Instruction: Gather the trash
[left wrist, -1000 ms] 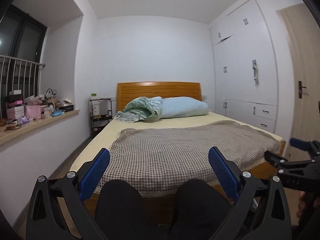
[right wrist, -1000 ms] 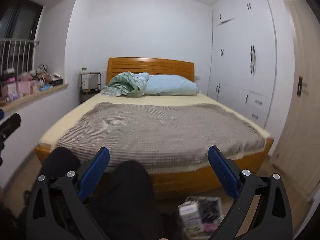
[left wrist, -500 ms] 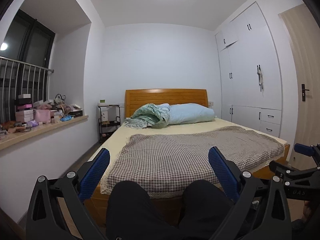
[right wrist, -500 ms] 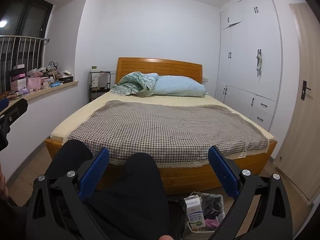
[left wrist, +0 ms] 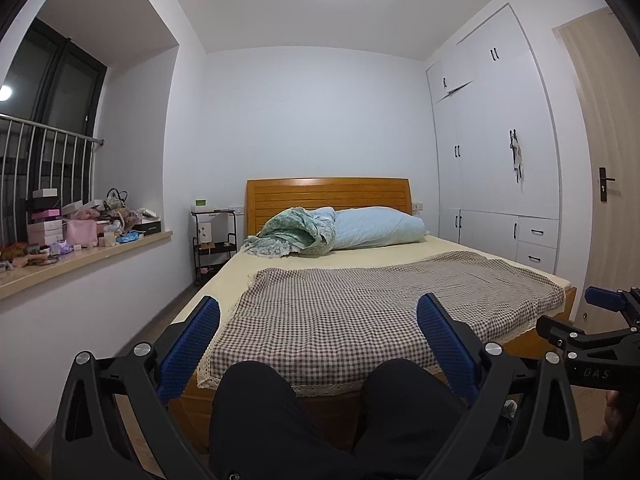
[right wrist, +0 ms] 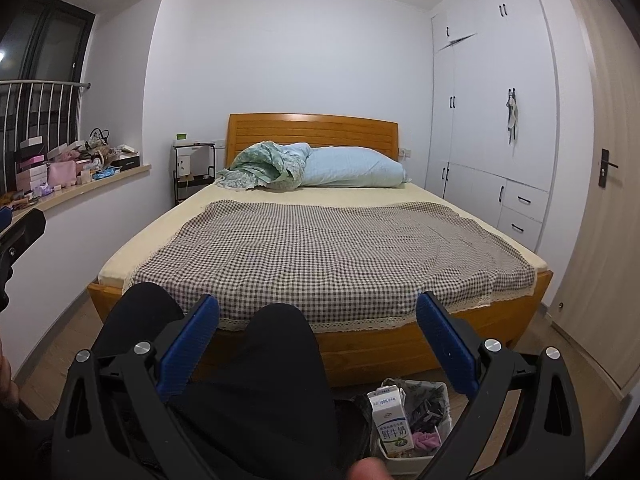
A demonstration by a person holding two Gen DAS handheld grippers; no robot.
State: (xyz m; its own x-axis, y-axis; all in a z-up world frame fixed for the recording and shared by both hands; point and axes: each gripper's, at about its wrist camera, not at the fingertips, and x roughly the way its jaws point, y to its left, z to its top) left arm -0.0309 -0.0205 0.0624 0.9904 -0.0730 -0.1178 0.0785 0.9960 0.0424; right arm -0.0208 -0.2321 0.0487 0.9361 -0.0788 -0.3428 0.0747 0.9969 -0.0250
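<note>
Standing upright in the bin (right wrist: 442, 390) on the floor by the bed's (right wrist: 328, 240) foot, the carton (right wrist: 390, 420) has its long axis vertical, gabled top up, label facing the right cam. Right tongs (right wrist: 318, 354) spread wide, holding nothing, above the bin. Left tongs (left wrist: 318, 354) also spread wide, empty, aimed over the bed. Person's knees (right wrist: 208, 360) sit btwn tongs and bed, just left of the bin. Wardrobe (right wrist: 492, 120) on the right; cluttered sill (right wrist: 76, 190) on the left.

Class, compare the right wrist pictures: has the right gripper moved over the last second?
Yes. The right gripper has tilted upward and back: the bed sits lower in view, and the bin shows more fully.
</note>
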